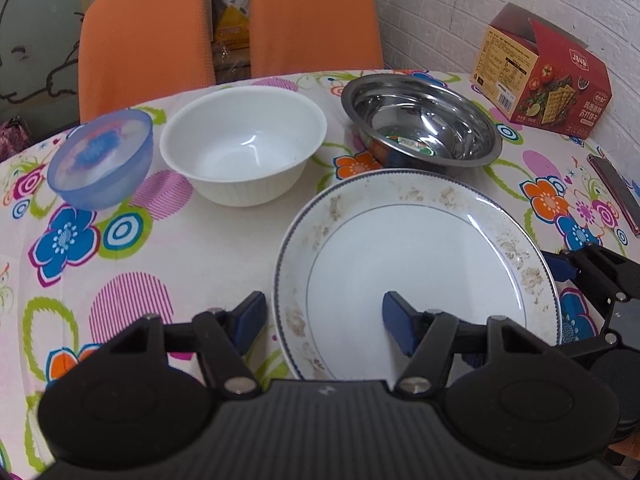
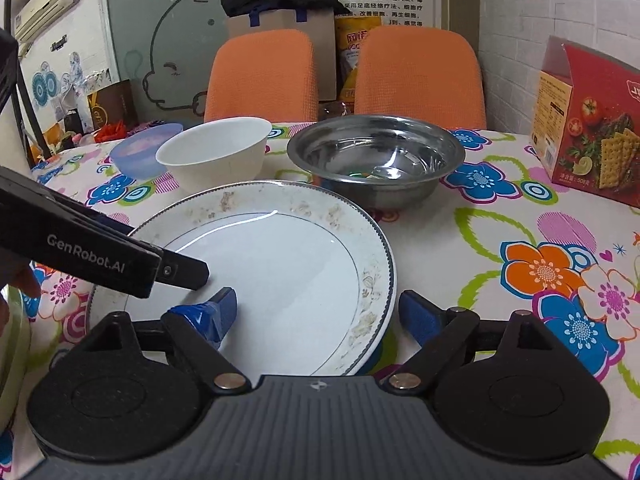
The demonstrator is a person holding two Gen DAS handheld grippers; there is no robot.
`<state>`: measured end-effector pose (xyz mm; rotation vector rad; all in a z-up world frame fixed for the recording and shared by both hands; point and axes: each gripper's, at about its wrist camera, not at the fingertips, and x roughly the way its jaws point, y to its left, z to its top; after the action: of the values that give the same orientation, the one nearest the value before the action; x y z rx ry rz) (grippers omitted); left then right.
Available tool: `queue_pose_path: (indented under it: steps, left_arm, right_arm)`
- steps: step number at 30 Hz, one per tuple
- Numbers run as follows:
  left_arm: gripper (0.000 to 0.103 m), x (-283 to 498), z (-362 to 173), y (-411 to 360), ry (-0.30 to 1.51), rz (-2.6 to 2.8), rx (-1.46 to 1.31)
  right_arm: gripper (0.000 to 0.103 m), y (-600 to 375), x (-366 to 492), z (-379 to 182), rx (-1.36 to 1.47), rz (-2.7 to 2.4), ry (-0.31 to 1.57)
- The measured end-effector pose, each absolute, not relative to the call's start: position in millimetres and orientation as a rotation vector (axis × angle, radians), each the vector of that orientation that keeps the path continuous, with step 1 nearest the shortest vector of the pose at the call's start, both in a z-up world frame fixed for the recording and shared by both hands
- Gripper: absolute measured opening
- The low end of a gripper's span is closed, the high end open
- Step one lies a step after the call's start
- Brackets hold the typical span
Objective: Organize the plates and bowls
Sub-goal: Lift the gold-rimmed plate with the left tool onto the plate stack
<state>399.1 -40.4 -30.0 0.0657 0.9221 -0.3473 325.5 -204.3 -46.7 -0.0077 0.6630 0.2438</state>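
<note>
Orange chairs (image 2: 262,76), white brick wall (image 1: 460,12)

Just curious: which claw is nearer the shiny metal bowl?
Right. The right claw straddles the plate's edge on the metal bowl's side; the left claw straddles the opposite edge.

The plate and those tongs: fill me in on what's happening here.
A person holds a pair of tongs in each hand at the big white plate on the flowered table. The left tongs straddle its left rim and the right tongs its right rim, both open, pads not pressing. The plate lies flat. Behind it wait a blue bowl, a white bowl and a steel bowl, standing separately, unstacked.
</note>
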Motion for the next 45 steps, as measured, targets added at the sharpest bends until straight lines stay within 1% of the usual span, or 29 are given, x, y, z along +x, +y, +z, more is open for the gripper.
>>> queue_pose_path:
  steps: [2, 3, 4, 5, 6, 10, 17, 22, 26, 31, 35, 40, 45]
  left_arm:
    - [0.051, 394, -29, -40, 0.915, -0.327, 0.062]
    - [0.048, 391, -28, -40, 0.908, -0.316, 0.064]
    - [0.042, 389, -27, -41, 0.903, -0.308, 0.07]
    - [0.028, 386, -26, -42, 0.901, -0.292, 0.075]
    - [0.027, 384, -25, -42, 0.909, -0.281, 0.076]
    - [0.027, 374, -17, -34, 0.934, -0.291, 0.032]
    - [0.027, 346, 22, -18, 0.882, -0.3, 0.002]
    - [0.027, 315, 51, 15, 0.834, -0.27, -0.014]
    - [0.027, 288, 58, 52, 0.827, -0.201, -0.011]
    - [0.026, 251, 52, 105, 0.84, -0.09, -0.003]
    - [0.026, 226, 38, 131, 0.854, -0.036, 0.016]
    - [0.027, 204, 18, 143, 0.875, -0.045, 0.016]
    - [0.027, 203, 1, 147, 0.902, -0.076, -0.027]
  right_arm:
    - [0.075, -202, 324, -47, -0.01, 0.293, 0.657]
    - [0.073, -201, 322, -48, -0.02, 0.286, 0.647]
    - [0.071, -202, 319, -49, -0.022, 0.293, 0.64]
    - [0.069, -204, 317, -48, -0.015, 0.3, 0.637]
    - [0.067, -206, 315, -48, -0.007, 0.306, 0.636]
    - [0.065, -205, 307, -42, 0.026, 0.281, 0.644]
    - [0.066, -194, 277, -14, 0.056, 0.244, 0.58]
    - [0.067, -178, 254, 17, 0.061, 0.246, 0.512]
    - [0.068, -149, 235, 27, 0.05, 0.287, 0.469]
    - [0.068, -106, 218, 22, 0.092, 0.386, 0.484]
    - [0.068, -73, 203, 9, 0.114, 0.462, 0.527]
    - [0.069, -50, 188, -4, 0.114, 0.502, 0.596]
    - [0.069, -44, 180, -10, 0.085, 0.482, 0.617]
